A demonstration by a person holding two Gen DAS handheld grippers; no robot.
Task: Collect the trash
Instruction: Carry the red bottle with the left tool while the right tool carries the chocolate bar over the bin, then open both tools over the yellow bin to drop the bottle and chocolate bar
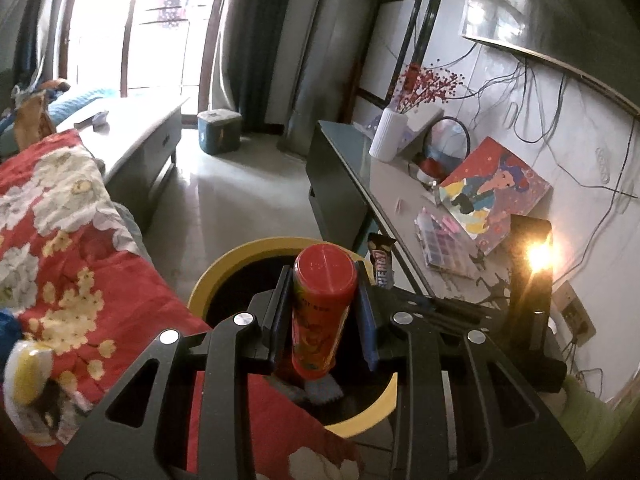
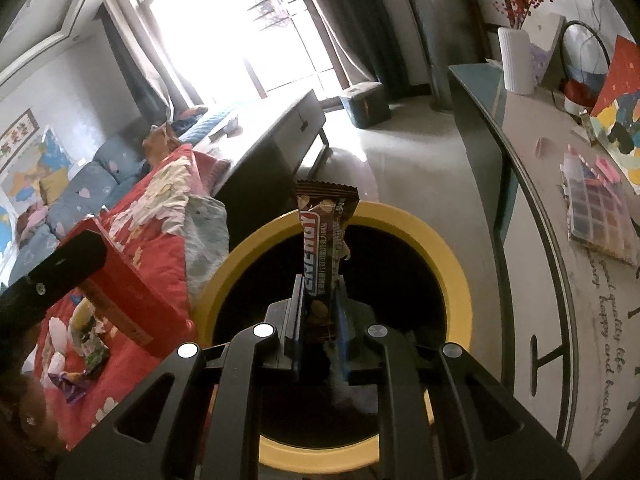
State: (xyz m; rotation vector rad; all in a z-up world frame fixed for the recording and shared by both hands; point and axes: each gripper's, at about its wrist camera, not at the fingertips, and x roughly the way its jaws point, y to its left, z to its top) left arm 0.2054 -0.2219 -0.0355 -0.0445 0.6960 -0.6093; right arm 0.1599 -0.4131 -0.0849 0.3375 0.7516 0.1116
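My left hand-held gripper [image 1: 323,312] is clamped on a red can [image 1: 320,312], my right hand-held gripper [image 2: 320,320] pinches a snack wrapper [image 2: 325,248], both right above the yellow bin [image 2: 448,264].

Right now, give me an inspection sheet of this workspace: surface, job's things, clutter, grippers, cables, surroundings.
Surface: pale floor; side table with printed script at right.
Job's things: yellow-rimmed bin with dark inside; red snack can; brown snack wrapper.
Clutter: small wrappers on the red floral blanket; paint palette and painted canvas on the table.
Grippers: left gripper shut on the can, above the bin; right gripper shut on the wrapper, above the bin.
Cables: several black wires hang down the wall to a socket.
Surroundings: bright window, curtains, white vase with red sprigs.
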